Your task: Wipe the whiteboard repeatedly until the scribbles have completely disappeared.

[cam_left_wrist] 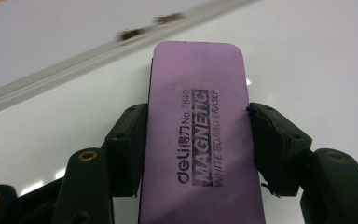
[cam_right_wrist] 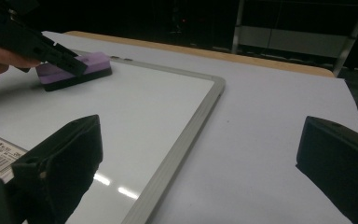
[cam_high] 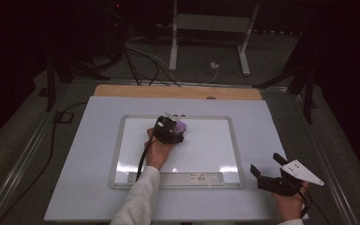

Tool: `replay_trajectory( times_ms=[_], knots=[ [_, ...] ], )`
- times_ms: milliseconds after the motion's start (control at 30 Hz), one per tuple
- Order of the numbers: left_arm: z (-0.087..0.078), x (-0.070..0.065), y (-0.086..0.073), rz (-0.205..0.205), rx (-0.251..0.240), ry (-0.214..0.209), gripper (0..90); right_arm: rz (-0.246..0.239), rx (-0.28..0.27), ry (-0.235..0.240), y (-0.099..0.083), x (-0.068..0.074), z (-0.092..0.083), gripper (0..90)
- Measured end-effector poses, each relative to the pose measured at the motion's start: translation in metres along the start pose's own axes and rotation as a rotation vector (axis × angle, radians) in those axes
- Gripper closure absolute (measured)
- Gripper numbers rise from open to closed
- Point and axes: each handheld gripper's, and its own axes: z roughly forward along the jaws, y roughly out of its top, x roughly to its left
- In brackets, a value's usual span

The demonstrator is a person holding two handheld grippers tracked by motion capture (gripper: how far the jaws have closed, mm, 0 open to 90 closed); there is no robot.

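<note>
A purple whiteboard eraser (cam_left_wrist: 200,135) with black print lies flat on the whiteboard (cam_high: 206,145), near the board's far edge. My left gripper (cam_left_wrist: 191,140) is shut on it, one black pad pressed on each long side. From above, the eraser (cam_high: 181,126) pokes out past the left gripper (cam_high: 172,132). From the right gripper view, the eraser (cam_right_wrist: 74,70) sits at the upper left under the left gripper's jaw. My right gripper (cam_high: 267,165) rests off the board at the table's near right corner, jaws spread wide with nothing between them (cam_right_wrist: 200,163).
The whiteboard has a grey frame (cam_right_wrist: 186,140) and a label strip (cam_high: 201,178) along its near edge. It lies on a pale blue-grey sheet (cam_high: 89,154) over a wooden table. Cables and a stand's legs (cam_high: 173,51) are on the dark floor beyond.
</note>
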Motion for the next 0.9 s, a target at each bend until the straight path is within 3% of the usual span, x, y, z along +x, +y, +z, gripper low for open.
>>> replay_trajectory(
  times_ms=[100, 133, 167, 200, 267, 400, 467, 533, 600, 767, 900],
  knots=[
    [-0.001, -0.014, -0.001, 0.099, -0.005, -0.083, 41.9, -0.001, -0.001, 0.002, 0.0, 0.001, 0.0, 0.7],
    [-0.002, -0.016, -0.001, 0.127, -0.002, -0.073, 41.9, -0.002, -0.001, 0.001, 0.0, 0.001, 0.0, 0.7],
    [-0.002, -0.016, 0.0, 0.123, 0.002, -0.072, 42.0, -0.001, 0.0, 0.001, 0.0, 0.001, 0.0, 0.7],
    [-0.001, -0.015, 0.0, 0.109, 0.003, -0.075, 42.0, 0.001, 0.0, 0.0, 0.0, 0.0, -0.001, 0.7],
    [-0.001, -0.009, 0.0, 0.081, 0.002, -0.027, 41.9, 0.003, -0.003, -0.001, 0.0, 0.0, -0.001, 0.7],
    [-0.002, 0.011, -0.001, -0.037, 0.012, 0.083, 42.0, 0.006, -0.005, -0.005, 0.0, -0.002, -0.002, 0.7],
    [-0.003, 0.02, -0.003, -0.119, 0.016, 0.153, 41.9, 0.007, -0.005, -0.005, 0.0, -0.002, -0.003, 0.7],
    [-0.004, 0.025, -0.004, -0.179, 0.012, 0.172, 41.9, 0.007, -0.004, -0.004, 0.0, -0.002, -0.002, 0.7],
    [-0.003, 0.02, -0.003, -0.16, 0.009, 0.193, 41.9, 0.006, -0.004, -0.003, 0.0, -0.001, -0.002, 0.7],
    [0.001, 0.007, -0.002, -0.093, -0.012, 0.073, 41.9, 0.002, -0.001, -0.001, 0.0, 0.0, -0.001, 0.7],
    [0.0, -0.01, -0.002, 0.047, -0.003, -0.08, 41.9, 0.0, 0.001, 0.001, 0.0, 0.0, 0.0, 0.7]
  ],
)
